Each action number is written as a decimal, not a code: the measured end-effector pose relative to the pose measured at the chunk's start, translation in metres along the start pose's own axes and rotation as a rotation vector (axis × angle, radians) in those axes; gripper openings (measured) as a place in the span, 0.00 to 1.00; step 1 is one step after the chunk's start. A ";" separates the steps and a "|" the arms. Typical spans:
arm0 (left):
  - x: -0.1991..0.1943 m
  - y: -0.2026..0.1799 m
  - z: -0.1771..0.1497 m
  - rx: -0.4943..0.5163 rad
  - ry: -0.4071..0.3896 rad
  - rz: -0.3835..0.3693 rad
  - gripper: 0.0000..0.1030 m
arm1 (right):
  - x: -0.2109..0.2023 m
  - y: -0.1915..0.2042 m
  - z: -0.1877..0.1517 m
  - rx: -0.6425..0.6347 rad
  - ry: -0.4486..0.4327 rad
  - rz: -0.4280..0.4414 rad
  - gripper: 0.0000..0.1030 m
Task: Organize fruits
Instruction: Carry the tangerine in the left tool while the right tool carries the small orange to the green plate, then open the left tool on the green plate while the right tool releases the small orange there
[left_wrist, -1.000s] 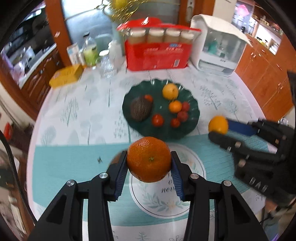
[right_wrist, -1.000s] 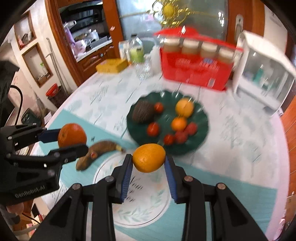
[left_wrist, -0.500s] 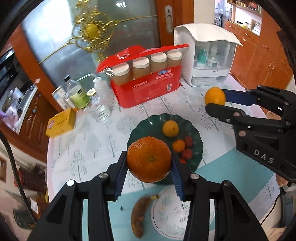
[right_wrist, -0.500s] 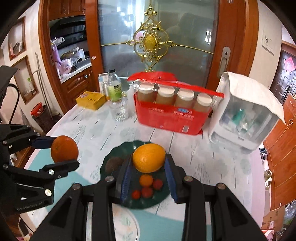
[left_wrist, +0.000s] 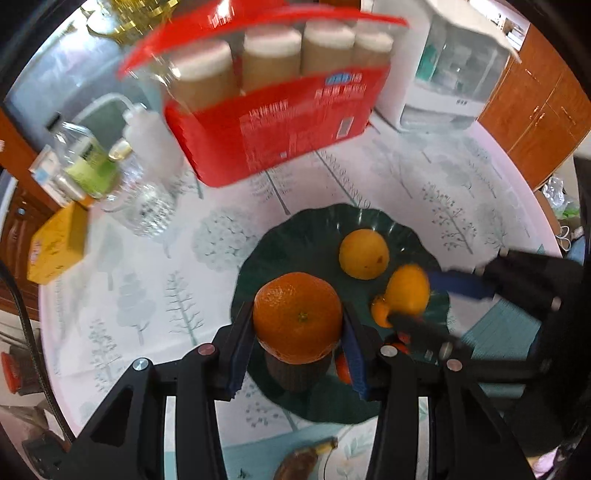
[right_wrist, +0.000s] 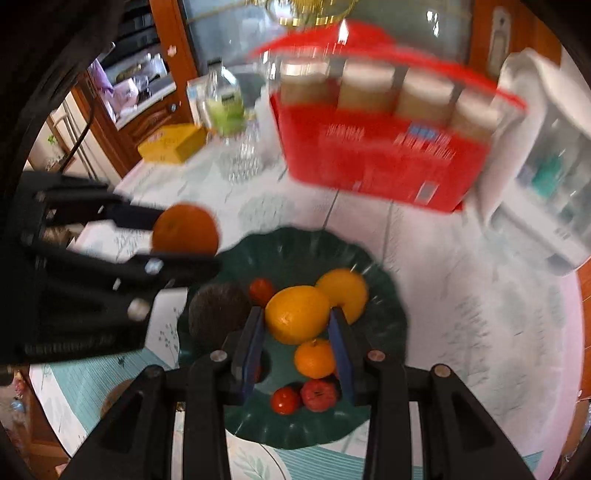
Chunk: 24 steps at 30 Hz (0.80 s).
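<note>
My left gripper is shut on a dark orange tangerine and holds it over the near left part of the dark green plate. My right gripper is shut on a yellow-orange fruit and holds it over the middle of the plate. The plate carries another yellow orange, a small orange, small red fruits and a dark brown fruit. In the right wrist view the left gripper with its tangerine is at the plate's left edge.
A red box of jars stands behind the plate, a white appliance at the back right. Bottles, a glass and a yellow box stand at the back left. A banana lies near the front.
Both grippers have come down and forward with their fruits, from high above the table to just over the green plate. The right gripper's fruit is now above the plate's middle.
</note>
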<state>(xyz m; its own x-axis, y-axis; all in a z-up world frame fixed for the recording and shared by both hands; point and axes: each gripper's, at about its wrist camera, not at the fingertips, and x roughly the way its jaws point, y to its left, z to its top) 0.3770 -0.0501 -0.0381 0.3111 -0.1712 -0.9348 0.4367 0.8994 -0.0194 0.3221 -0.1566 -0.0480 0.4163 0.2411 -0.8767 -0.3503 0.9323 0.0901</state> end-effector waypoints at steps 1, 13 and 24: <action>0.010 0.002 0.002 0.001 0.013 -0.014 0.42 | 0.008 0.000 -0.003 0.002 0.013 0.008 0.35; 0.083 0.003 0.010 0.011 0.089 -0.102 0.42 | 0.041 -0.006 -0.018 0.013 0.028 0.052 0.36; 0.079 -0.005 0.006 0.035 0.060 -0.103 0.61 | 0.037 0.001 -0.034 -0.044 -0.018 0.043 0.41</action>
<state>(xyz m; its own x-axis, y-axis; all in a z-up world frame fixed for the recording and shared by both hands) 0.4043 -0.0710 -0.1102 0.2125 -0.2364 -0.9481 0.4934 0.8635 -0.1048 0.3090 -0.1558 -0.0965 0.4151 0.2855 -0.8638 -0.4045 0.9084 0.1059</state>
